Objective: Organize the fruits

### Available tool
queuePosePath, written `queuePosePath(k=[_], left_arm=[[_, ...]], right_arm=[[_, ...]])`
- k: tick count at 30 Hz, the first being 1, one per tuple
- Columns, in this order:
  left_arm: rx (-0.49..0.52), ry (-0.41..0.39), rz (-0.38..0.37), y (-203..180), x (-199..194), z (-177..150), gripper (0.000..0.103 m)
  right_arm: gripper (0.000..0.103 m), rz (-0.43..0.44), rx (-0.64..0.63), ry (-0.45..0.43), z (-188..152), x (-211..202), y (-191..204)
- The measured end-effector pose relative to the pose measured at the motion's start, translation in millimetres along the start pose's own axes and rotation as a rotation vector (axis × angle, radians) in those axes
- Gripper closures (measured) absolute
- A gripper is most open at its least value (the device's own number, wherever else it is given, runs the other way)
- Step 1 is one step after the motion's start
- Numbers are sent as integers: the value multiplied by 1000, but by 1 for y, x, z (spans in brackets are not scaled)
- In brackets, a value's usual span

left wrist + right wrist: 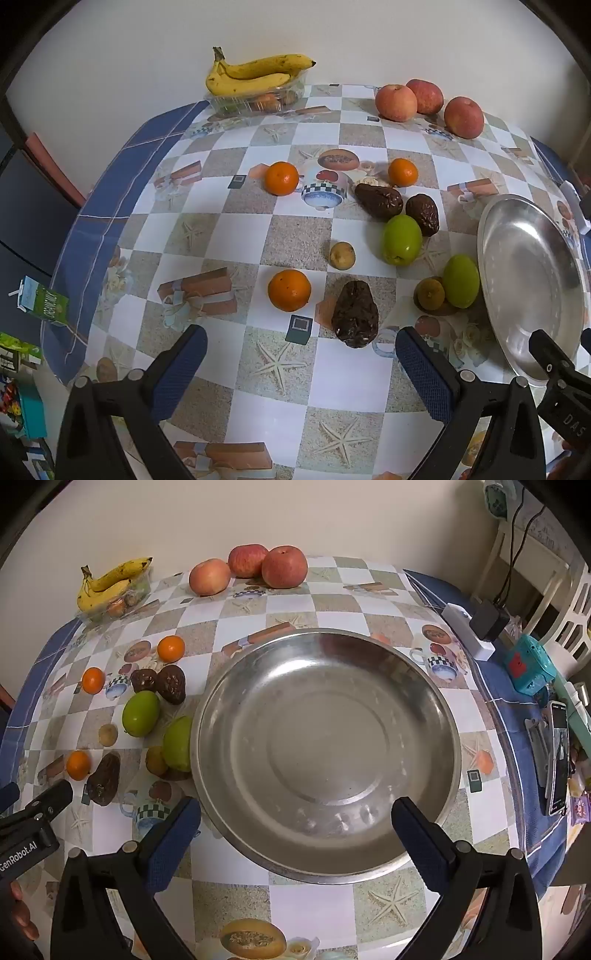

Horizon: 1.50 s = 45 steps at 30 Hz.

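Note:
Loose fruit lies on the checked tablecloth: three oranges (289,290), three dark avocados (355,319), two green fruits (401,239) and small brownish fruits (342,254). Three apples (396,102) sit at the far edge. Bananas (251,74) rest on a clear plastic tray (236,101) at the back. A bare steel bowl (424,709) stands right of the fruit. My left gripper (301,356) hangs open above the near avocado and orange, holding nothing. My right gripper (295,825) is open over the bowl's near rim, its fingers empty.
A power strip (469,631) with a black plug, a teal toy (528,668) and a phone (557,757) lie along the table's right side. A green carton (44,302) and boxes sit off the left edge. A wall stands behind the table.

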<state>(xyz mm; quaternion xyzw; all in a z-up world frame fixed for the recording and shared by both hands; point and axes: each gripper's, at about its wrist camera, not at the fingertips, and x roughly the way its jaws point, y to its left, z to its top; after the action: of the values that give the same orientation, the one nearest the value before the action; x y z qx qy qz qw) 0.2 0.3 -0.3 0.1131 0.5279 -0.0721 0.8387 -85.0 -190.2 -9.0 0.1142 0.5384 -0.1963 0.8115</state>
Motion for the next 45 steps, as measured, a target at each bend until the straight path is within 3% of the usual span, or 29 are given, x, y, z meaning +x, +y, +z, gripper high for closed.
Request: queuePosePath(k=[45], left_arm=[[-18,-5,5,3,-1,0,0]], right_arm=[[0,13,18,5,1,3,-2]])
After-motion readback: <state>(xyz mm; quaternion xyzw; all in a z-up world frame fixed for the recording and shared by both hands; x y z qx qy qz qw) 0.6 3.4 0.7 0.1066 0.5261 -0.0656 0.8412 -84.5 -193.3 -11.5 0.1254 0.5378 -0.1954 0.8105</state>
